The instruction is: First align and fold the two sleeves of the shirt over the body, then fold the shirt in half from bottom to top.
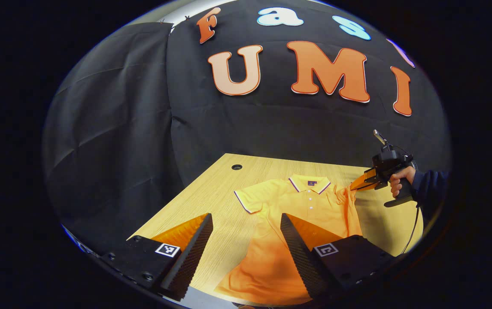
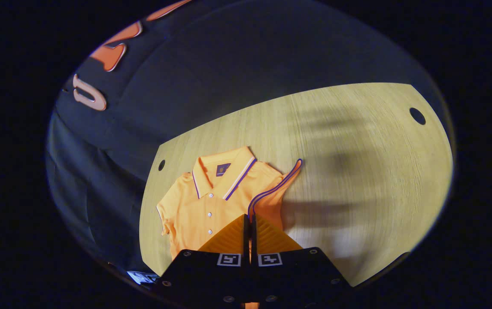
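Observation:
An orange polo shirt (image 1: 302, 206) lies face up on the wooden table (image 1: 211, 189), collar (image 1: 309, 183) toward the booth wall. My left gripper (image 1: 246, 216) is open and hovers over the shirt's lower left side with nothing between its fingers. One short sleeve (image 1: 250, 199) lies flat and spread out. In the right gripper view, my right gripper (image 2: 249, 218) is shut on the other sleeve (image 2: 271, 193), whose striped cuff is lifted off the table and pulled up toward the buttons. The left gripper view shows that gripper (image 1: 355, 185) held by a hand (image 1: 398, 182) at the shirt's far shoulder.
The table (image 2: 357, 150) has round cable holes (image 2: 417, 116) (image 2: 161, 165) near its back corners. Black cloth walls stand behind and to the side. A cable (image 1: 413, 231) hangs from the right gripper over the table's right part.

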`<state>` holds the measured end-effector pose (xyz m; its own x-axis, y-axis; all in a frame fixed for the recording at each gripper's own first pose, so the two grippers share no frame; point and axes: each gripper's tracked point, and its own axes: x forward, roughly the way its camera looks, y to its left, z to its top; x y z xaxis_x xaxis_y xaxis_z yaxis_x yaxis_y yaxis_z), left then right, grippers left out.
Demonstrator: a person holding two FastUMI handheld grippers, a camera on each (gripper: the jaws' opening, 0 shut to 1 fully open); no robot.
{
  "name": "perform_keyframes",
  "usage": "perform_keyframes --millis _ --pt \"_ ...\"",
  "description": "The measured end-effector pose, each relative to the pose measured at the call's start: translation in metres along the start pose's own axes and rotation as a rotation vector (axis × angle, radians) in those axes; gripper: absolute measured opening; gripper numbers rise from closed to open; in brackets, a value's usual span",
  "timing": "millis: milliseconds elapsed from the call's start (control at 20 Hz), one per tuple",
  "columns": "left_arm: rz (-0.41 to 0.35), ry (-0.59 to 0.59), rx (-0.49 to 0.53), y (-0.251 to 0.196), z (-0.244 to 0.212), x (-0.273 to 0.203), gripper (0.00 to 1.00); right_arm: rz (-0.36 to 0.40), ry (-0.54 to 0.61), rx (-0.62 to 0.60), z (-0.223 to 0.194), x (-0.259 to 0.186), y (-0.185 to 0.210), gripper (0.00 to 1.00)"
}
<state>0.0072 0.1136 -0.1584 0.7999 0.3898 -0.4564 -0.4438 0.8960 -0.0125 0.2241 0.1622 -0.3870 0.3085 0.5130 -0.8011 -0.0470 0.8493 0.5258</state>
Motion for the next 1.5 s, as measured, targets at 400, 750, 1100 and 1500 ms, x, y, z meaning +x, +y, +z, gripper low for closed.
perform_keyframes --millis 400,750,1100,1500 --pt "0.036 0.018 -0.03 0.016 -0.01 0.003 0.98 -0.021 0.076 -0.428 -0.043 0.026 0.047 0.01" --pt "-0.002 0.11 -0.067 0.015 -0.03 0.018 0.98 0.039 0.109 -0.448 -0.06 0.024 0.065 0.3" --pt "-0.056 0.351 -0.208 0.014 -0.052 0.071 0.98 -0.02 -0.019 -0.392 -0.039 -0.015 0.051 0.91" --pt "-0.227 0.603 -0.227 0.024 -0.056 0.139 0.98 -0.177 -0.175 -0.258 -0.037 -0.079 0.036 0.95"
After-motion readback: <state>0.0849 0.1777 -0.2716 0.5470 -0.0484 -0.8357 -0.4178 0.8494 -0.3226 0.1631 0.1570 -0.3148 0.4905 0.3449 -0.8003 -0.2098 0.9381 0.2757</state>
